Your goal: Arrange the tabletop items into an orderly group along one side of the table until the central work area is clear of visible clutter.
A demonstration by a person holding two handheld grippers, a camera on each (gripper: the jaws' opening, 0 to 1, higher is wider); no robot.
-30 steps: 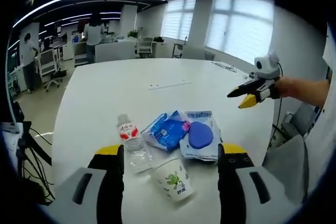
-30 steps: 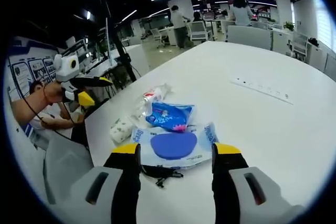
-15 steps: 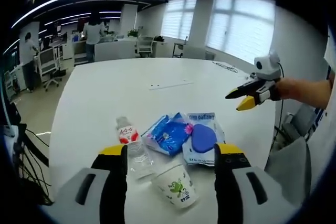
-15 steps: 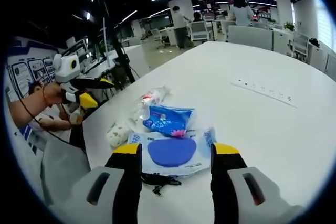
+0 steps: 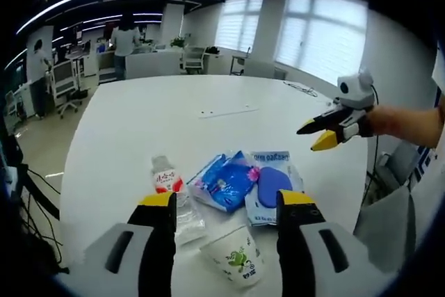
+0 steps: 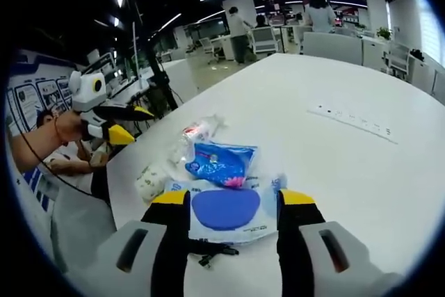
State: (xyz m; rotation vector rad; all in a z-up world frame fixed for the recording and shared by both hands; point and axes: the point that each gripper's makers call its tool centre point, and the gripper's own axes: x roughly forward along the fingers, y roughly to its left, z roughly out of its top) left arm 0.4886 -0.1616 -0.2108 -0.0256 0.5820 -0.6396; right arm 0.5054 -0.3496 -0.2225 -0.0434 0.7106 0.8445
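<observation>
A cluster of items lies near one edge of the white table (image 5: 208,102): a clear water bottle (image 5: 170,193) on its side with a red label, a blue packet (image 5: 226,180), a clear bag with a blue oval pad (image 5: 272,184), and a paper cup (image 5: 236,262) lying down. My left gripper (image 5: 226,203) is open above the cup and bottle. My right gripper (image 6: 233,203) is open, and the bag (image 6: 226,208) lies between its jaws. Beyond it are the blue packet (image 6: 221,161), the bottle (image 6: 191,137) and the cup (image 6: 149,179).
A black cable (image 6: 208,252) lies by the bag near the table's edge. A flat socket strip (image 5: 226,110) sits mid-table. The right gripper (image 5: 327,130) hovers over the table's right side, held by a hand. Office desks, chairs and people stand far behind.
Both views have shifted slightly with the hands, and the left view has drawn back a little. The items lie where they were. Both grippers stay open.
</observation>
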